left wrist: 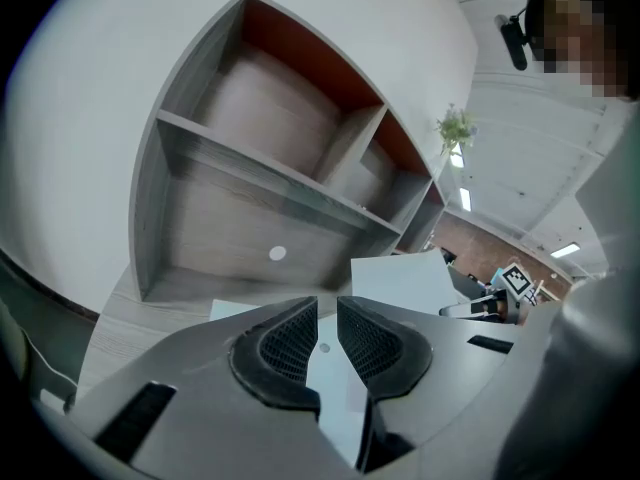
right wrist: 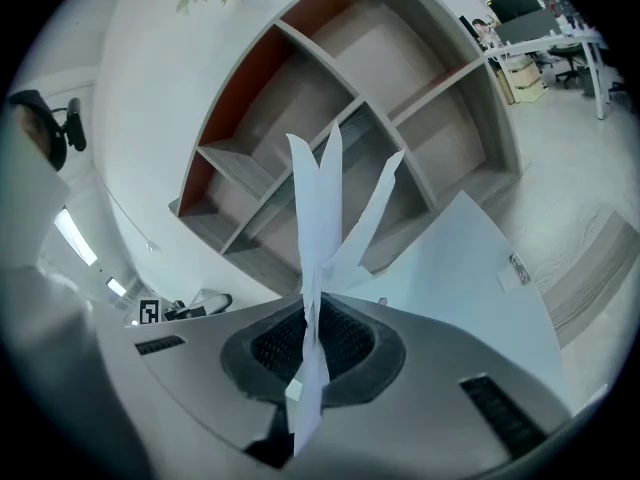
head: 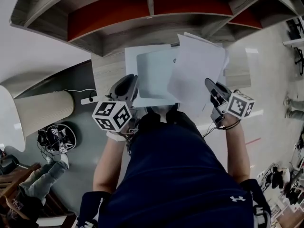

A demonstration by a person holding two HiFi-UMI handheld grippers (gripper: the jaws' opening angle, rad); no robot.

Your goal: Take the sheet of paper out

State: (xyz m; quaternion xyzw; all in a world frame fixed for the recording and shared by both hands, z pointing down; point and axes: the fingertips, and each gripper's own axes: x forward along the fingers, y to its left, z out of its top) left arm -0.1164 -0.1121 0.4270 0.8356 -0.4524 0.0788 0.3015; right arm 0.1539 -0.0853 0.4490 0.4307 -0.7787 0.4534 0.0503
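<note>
In the head view I hold a pale blue plastic folder (head: 153, 75) by its near left corner with my left gripper (head: 132, 88). The left gripper view shows the left gripper (left wrist: 327, 313) shut on the thin folder edge (left wrist: 330, 388). My right gripper (head: 212, 87) is shut on a few white paper sheets (head: 197, 72) that stand up beside the folder and overlap its right side. In the right gripper view the paper (right wrist: 318, 208) fans upward from my right gripper (right wrist: 313, 313), with the folder (right wrist: 470, 278) lying to the right.
A grey shelf unit with red back panels (head: 142, 13) stands ahead, its compartments bare (left wrist: 250, 228). A wood tabletop (head: 107, 70) lies below the folder. A beige cylinder (head: 42, 110) and headphones with cables (head: 57, 137) are at the left, and a seated person (head: 28, 189) at lower left.
</note>
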